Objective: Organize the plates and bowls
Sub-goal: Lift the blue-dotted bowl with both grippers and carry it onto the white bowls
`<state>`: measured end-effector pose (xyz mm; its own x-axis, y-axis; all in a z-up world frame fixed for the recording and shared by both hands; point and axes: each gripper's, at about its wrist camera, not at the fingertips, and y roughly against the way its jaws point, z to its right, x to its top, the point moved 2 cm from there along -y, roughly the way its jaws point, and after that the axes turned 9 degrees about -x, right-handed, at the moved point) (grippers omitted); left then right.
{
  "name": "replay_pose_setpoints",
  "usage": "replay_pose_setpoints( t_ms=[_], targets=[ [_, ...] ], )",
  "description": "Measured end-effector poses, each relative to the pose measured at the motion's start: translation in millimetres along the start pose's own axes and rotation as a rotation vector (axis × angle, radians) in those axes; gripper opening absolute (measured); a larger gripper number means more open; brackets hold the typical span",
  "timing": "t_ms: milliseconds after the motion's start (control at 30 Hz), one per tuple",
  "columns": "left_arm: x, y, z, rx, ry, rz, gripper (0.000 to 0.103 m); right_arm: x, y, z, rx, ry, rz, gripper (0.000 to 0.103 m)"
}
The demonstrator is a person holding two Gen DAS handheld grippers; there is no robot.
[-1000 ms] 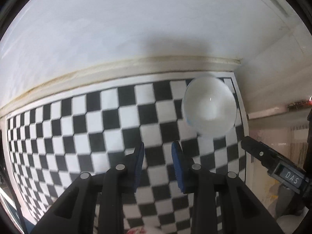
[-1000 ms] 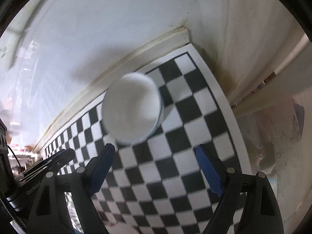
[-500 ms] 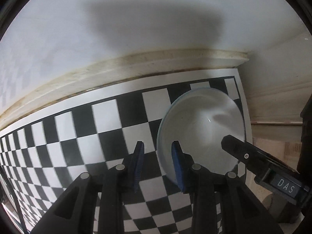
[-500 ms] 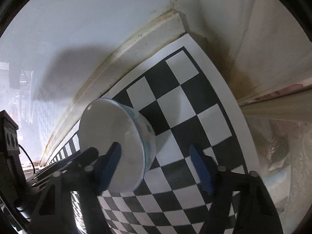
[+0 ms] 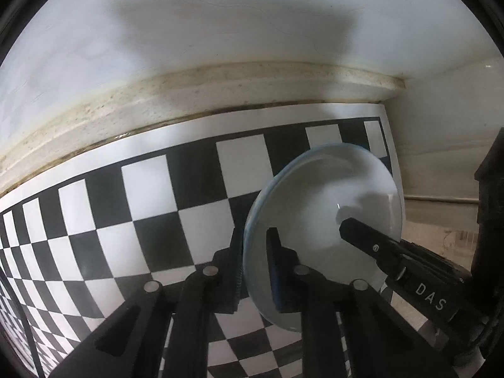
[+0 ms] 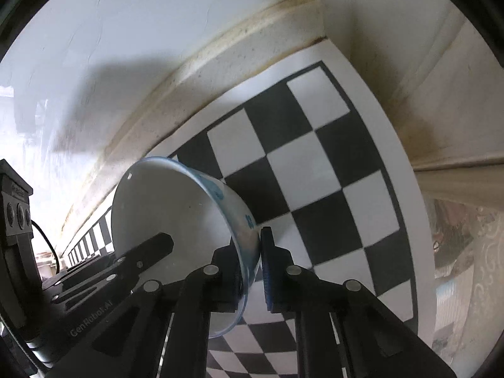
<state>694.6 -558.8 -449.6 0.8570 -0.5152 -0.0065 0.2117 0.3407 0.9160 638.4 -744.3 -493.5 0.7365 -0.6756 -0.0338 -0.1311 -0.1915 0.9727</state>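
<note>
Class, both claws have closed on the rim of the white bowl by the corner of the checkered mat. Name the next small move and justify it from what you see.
Probably a short, level lift with both together. The left claw and the right claw each pinch opposite sides of the bowl rim, one finger inside and one outside. The bowl sits at the far corner of the checkered mat, close to the wall, so raising before moving sideways seems safest.

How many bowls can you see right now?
1: the white bowl on the checkered mat by the wall corner, its rim pinched by both tongs; none else shows.
</note>
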Motion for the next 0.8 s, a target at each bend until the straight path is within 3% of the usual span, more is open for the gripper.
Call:
replay_pose_setpoints(
  t_ms=[400,800],
  targets=[
    [-44.9,44.5,11.7,0.023,-0.032,0.046,0.012,-53.2,31.6,-26.9,0.022,0.055,0.023,0.012],
    [-131.8,116.9,18.0,0.030,-0.081,0.116,0.012,-144.7,92.5,-44.0,0.050,0.135,0.079,0.012]
  ],
)
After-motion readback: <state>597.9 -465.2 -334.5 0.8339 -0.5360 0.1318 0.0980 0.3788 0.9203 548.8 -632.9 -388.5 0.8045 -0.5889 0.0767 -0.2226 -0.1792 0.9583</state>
